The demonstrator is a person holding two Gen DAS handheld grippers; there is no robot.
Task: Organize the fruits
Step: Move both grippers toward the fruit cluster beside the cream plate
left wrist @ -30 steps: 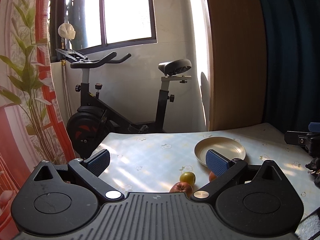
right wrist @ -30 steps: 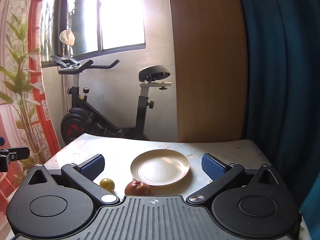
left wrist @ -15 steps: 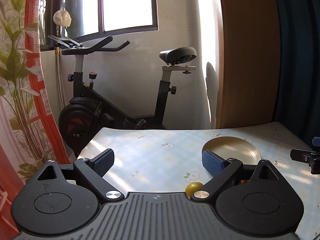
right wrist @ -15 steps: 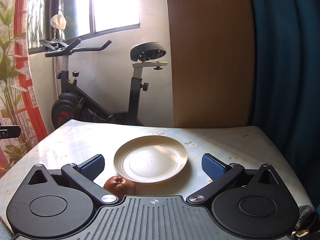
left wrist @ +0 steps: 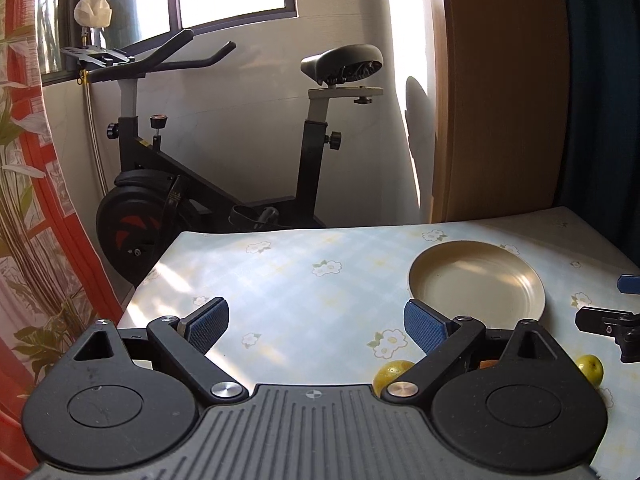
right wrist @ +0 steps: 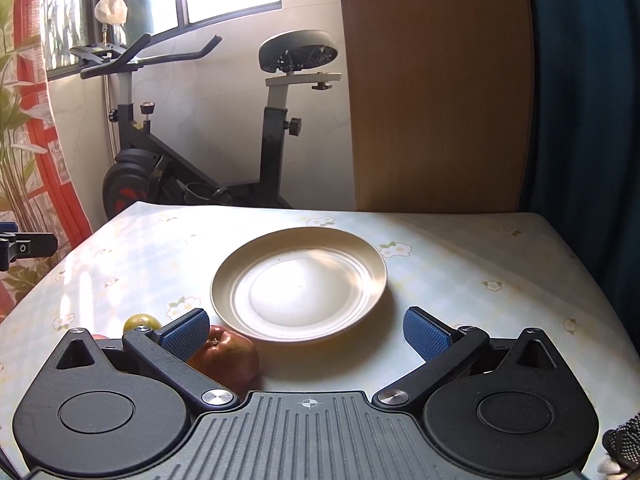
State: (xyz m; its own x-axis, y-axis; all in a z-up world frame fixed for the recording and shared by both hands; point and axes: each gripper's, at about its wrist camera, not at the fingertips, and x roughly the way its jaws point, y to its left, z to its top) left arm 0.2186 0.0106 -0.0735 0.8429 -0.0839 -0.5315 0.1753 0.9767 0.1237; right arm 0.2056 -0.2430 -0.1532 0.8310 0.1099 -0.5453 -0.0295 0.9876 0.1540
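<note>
An empty cream plate point(right wrist: 298, 284) lies mid-table, straight ahead of my right gripper point(right wrist: 306, 332), which is open with nothing between its fingers. A red apple point(right wrist: 226, 356) sits just inside its left finger, touching the plate's near rim. A yellow-green fruit point(right wrist: 140, 322) lies further left. In the left wrist view my left gripper point(left wrist: 316, 322) is open over bare tablecloth, with the plate point(left wrist: 476, 280) ahead to its right. One yellow-green fruit point(left wrist: 390, 372) peeks out beside its right finger and another point(left wrist: 592, 366) lies at the far right.
The table point(left wrist: 300, 280) has a pale flowered cloth. An exercise bike point(left wrist: 224, 184) stands beyond its far edge. A wooden panel point(right wrist: 436, 92) and a dark blue curtain point(right wrist: 588, 100) rise behind on the right, and a red leafy curtain point(left wrist: 36, 216) hangs on the left.
Both grippers have come forward and down toward the table, so the plate looks larger. The apple now sits by the right gripper's left finger. In the left view the apple has slipped out of sight.
</note>
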